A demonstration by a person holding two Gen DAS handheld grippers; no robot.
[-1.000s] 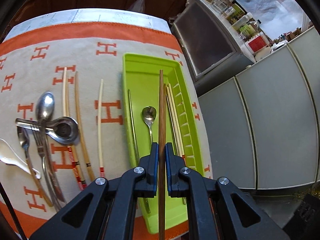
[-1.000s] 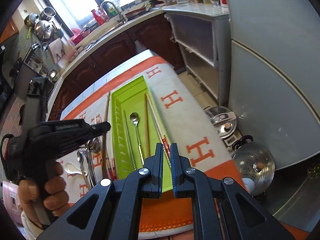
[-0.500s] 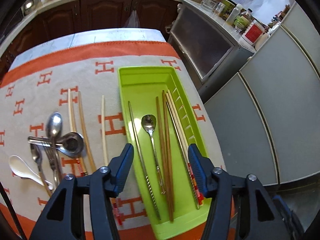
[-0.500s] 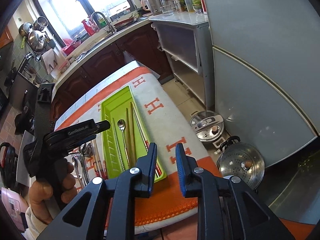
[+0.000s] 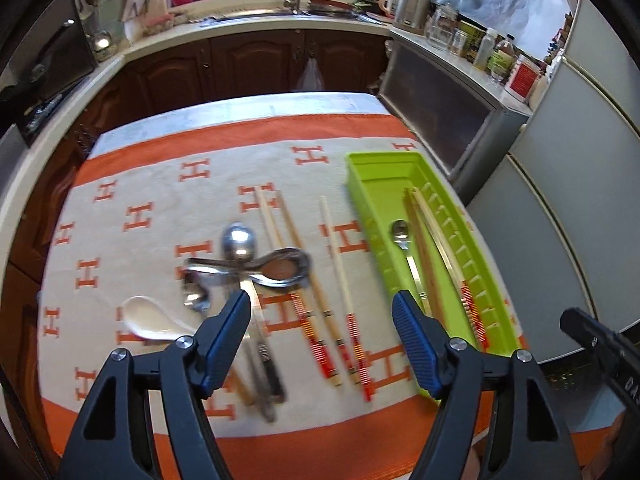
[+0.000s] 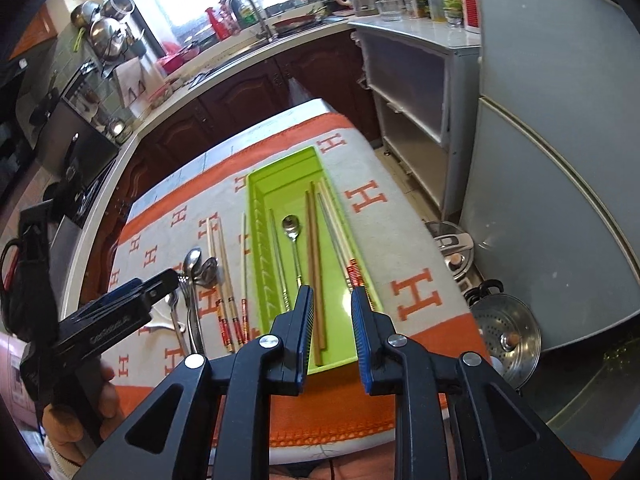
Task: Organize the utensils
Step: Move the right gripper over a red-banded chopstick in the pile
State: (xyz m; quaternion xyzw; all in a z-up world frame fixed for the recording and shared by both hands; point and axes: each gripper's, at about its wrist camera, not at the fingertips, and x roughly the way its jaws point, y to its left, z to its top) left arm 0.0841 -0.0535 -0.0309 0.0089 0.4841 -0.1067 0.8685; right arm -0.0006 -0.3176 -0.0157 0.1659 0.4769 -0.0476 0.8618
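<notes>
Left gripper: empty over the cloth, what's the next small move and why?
Probably lower the left gripper, its jaws opening with nothing between them, onto the pale chopstick lying alone on the cloth beside the green tray. It is the loose utensil nearest the tray, and other chopsticks already lie inside.

Each tool is matte black plastic with 2 angular arms cut by triangular openings. The left tool (image 5: 321, 312) and right tool (image 6: 331, 312) both end in blue ribbed pads (image 6: 305, 336), and 4 round silver screws (image 5: 183, 342) sit on the joints. White lettering marks the left tool's side. A white knit cuff (image 6: 60, 458) shows at the left hand (image 6: 80, 416).
</notes>
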